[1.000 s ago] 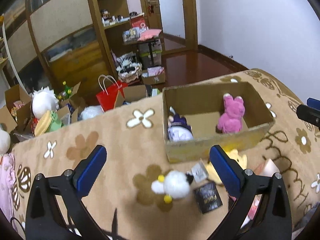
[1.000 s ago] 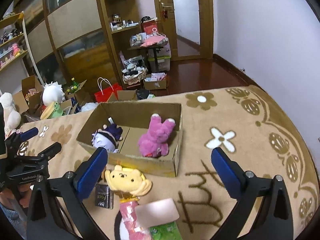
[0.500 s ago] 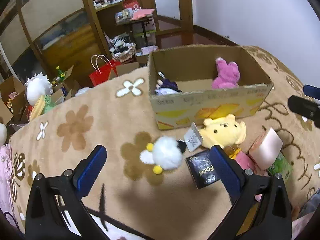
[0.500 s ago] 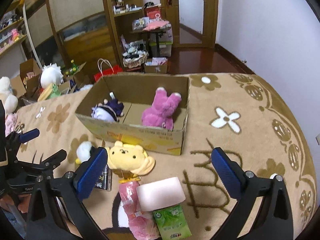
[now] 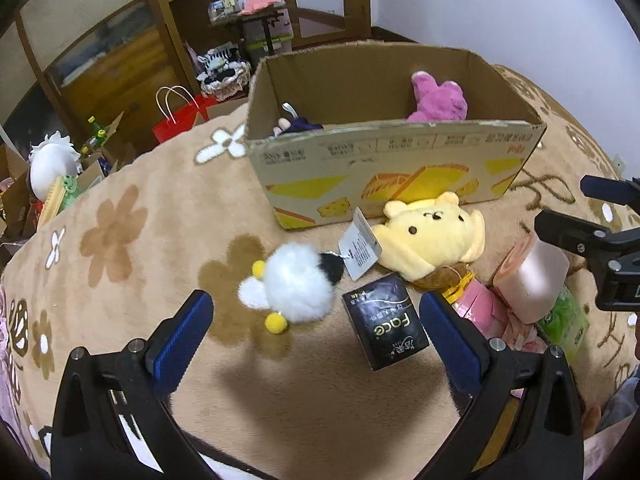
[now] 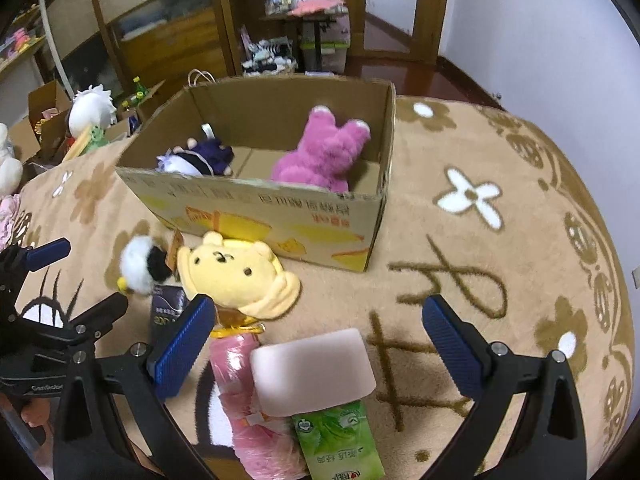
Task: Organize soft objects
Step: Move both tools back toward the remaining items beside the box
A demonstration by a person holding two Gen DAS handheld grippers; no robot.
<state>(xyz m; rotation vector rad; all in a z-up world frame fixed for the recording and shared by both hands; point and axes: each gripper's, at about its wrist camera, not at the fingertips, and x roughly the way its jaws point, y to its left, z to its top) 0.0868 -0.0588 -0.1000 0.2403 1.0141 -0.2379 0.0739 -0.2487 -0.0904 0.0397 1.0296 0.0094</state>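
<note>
An open cardboard box (image 5: 392,160) (image 6: 280,216) holds a pink plush (image 5: 438,98) (image 6: 324,156) and a purple doll (image 5: 298,124) (image 6: 196,158). In front of it lie a yellow bear plush (image 5: 428,236) (image 6: 236,276), a white fluffy toy with black and yellow parts (image 5: 292,284) (image 6: 138,266), a black packet (image 5: 386,332), a pink block (image 6: 314,372) and a green pack (image 6: 340,444). My left gripper (image 5: 316,336) is open just before the white toy. My right gripper (image 6: 316,340) is open over the pink block.
The flowered tan blanket (image 6: 480,240) covers the surface. A pink wrapped bundle (image 6: 244,400) lies under the block. Beyond the edge are a red bag (image 5: 180,120), boxes, a white plush (image 5: 52,160) and wooden cabinets (image 6: 168,40).
Both grippers have moved down and closer to the items in front of the box. The box front now hides part of its contents. Both stay open.
</note>
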